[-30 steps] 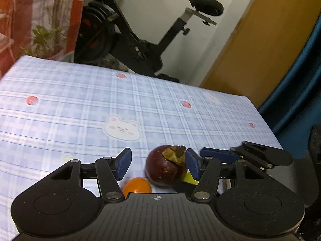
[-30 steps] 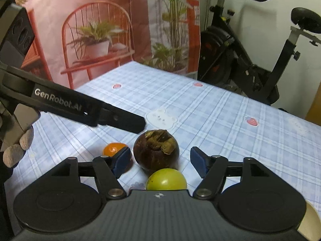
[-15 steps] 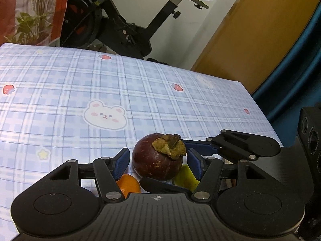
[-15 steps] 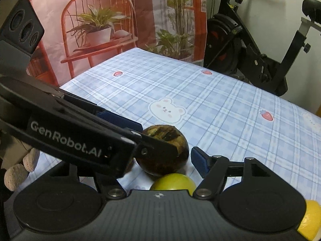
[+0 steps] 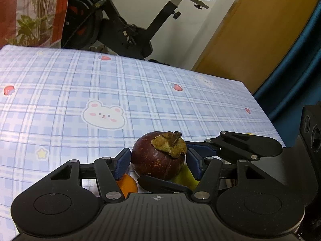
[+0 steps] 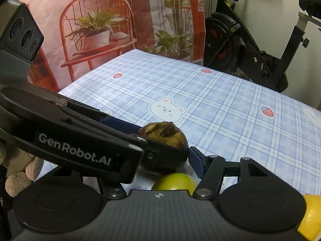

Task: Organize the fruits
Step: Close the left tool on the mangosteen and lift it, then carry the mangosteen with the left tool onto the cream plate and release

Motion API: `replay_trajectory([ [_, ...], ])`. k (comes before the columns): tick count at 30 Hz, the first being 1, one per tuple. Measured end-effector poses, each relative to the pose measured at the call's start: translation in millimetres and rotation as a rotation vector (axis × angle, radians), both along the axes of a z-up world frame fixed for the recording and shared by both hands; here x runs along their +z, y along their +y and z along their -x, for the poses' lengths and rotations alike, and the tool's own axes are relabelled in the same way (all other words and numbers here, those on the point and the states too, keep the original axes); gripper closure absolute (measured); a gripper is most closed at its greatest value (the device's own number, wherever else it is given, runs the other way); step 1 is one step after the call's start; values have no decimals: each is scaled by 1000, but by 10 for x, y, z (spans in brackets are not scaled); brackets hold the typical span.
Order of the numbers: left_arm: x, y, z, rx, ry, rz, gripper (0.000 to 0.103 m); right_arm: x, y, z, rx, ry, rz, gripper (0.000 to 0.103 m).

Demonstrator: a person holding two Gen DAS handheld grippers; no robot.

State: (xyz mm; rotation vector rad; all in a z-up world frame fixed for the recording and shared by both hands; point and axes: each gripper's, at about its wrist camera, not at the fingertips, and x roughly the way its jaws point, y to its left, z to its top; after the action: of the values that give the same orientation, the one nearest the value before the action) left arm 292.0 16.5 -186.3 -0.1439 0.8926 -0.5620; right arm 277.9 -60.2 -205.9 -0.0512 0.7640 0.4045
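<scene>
Where pads flank: mangosteen (image 5: 158,160) (between tools)

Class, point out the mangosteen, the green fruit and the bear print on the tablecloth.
mangosteen (image 5: 154,160), left wrist view, purple rind below the dry cap.
green fruit (image 6: 174,181), right wrist view, its top above the gripper body.
bear print (image 6: 167,109), right wrist view, the face.
</scene>
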Motion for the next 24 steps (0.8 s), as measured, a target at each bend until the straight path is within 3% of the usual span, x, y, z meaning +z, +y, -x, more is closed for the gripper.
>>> replay_trajectory([
  [14,396,-213,312,-21,-85,-48,39,307,-121,333,-15,-87,-27,39],
  [24,674,-717,590,-79,-148,-129,39,503,-484,707,-62,-151,-96,39],
])
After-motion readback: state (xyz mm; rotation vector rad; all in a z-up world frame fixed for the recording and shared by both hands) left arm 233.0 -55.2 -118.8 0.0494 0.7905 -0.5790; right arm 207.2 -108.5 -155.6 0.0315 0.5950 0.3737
